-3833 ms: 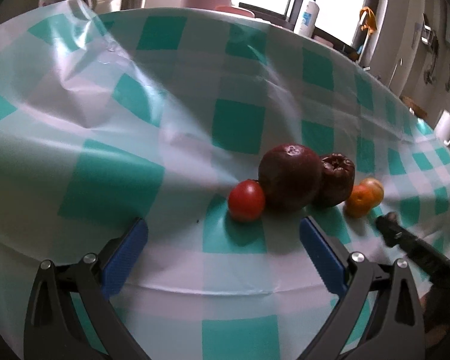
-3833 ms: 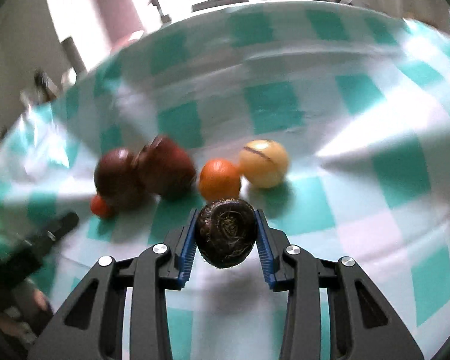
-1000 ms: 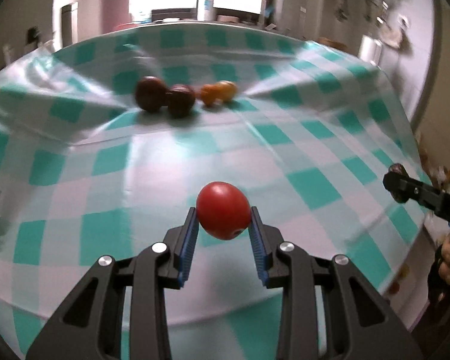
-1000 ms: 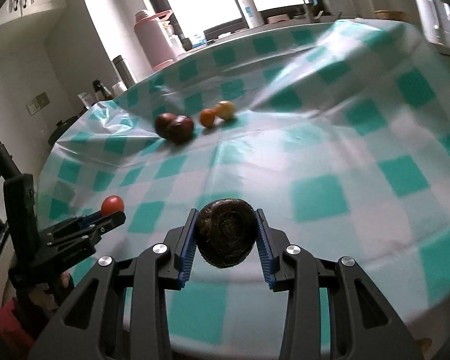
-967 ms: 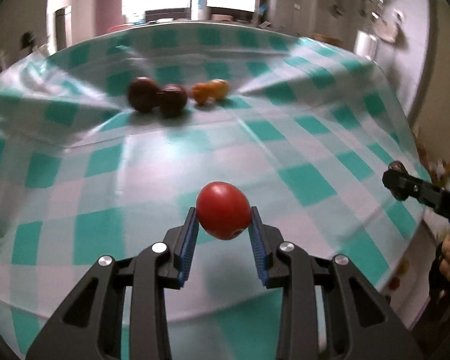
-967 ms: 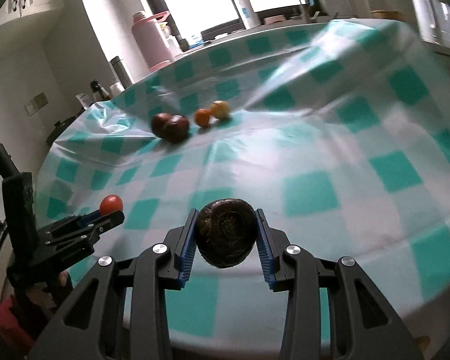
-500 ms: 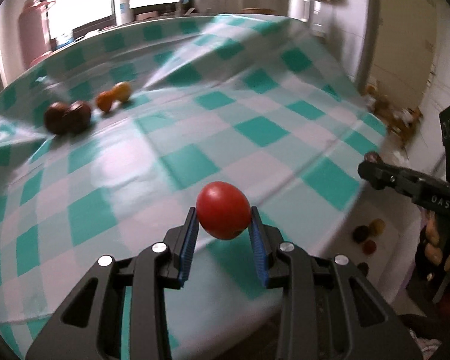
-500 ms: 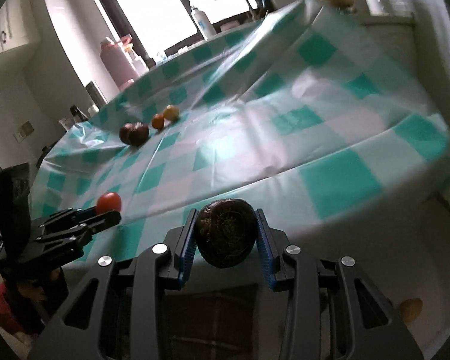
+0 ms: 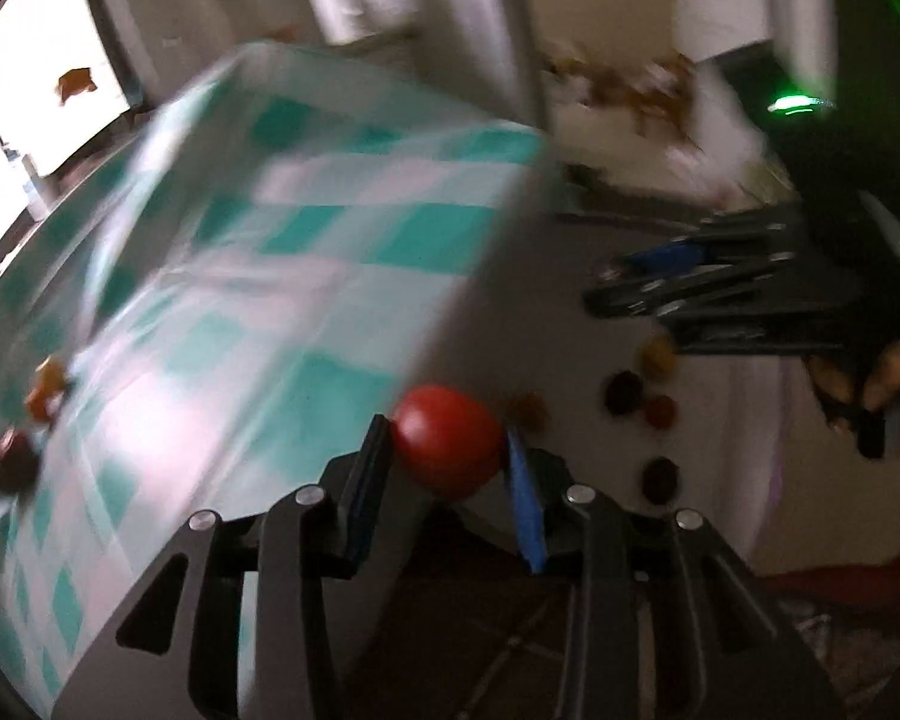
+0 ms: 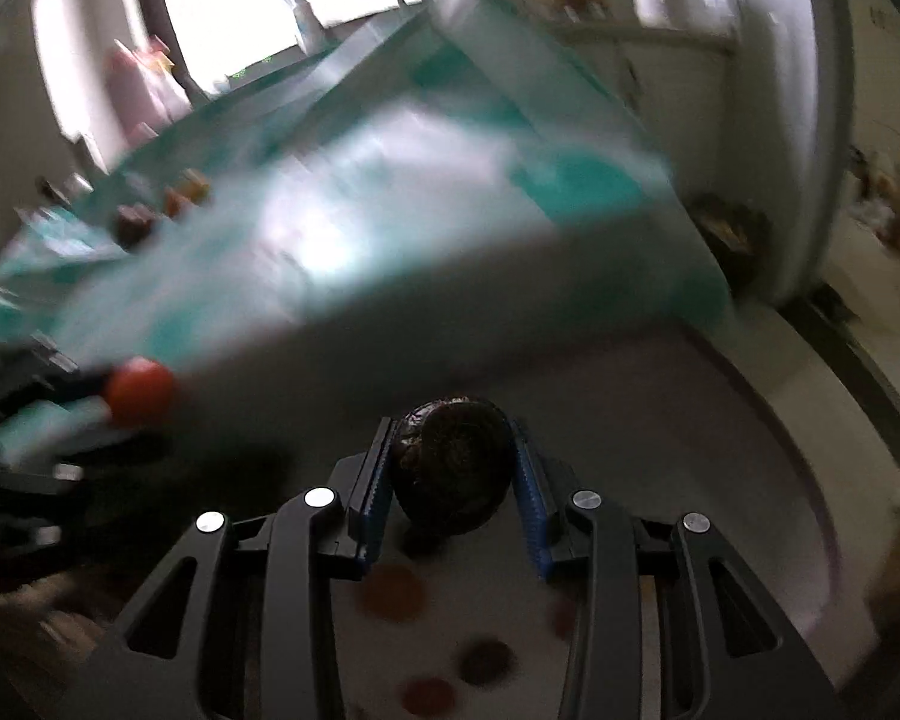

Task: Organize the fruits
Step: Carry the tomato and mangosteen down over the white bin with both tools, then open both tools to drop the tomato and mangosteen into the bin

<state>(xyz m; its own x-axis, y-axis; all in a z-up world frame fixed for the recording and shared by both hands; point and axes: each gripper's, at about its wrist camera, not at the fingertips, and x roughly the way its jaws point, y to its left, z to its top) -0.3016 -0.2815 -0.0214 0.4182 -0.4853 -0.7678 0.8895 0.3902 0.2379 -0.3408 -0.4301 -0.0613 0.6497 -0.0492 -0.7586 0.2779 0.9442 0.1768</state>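
A red tomato sits between the blue pads of my left gripper, whose jaws are opening; the tomato still touches the pads. A dark wrinkled fruit is clamped in my right gripper, which is shut on it. Both grippers hang past the edge of the teal-checked table, pointing down at a pale low surface where several small fruits lie. In the right wrist view the tomato shows at the left, and loose fruits lie under the fingers. The right gripper shows blurred in the left wrist view.
Dark and orange fruits remain far back on the tablecloth, also seen in the right wrist view as fruits. The table's overhanging cloth edge is close ahead. A person's hand holds the right gripper. Both views are motion-blurred.
Both grippers swung off the table top and down past its edge, carrying the tomato and the dark fruit. The left view rolled strongly. The low surface with fruits came closer.
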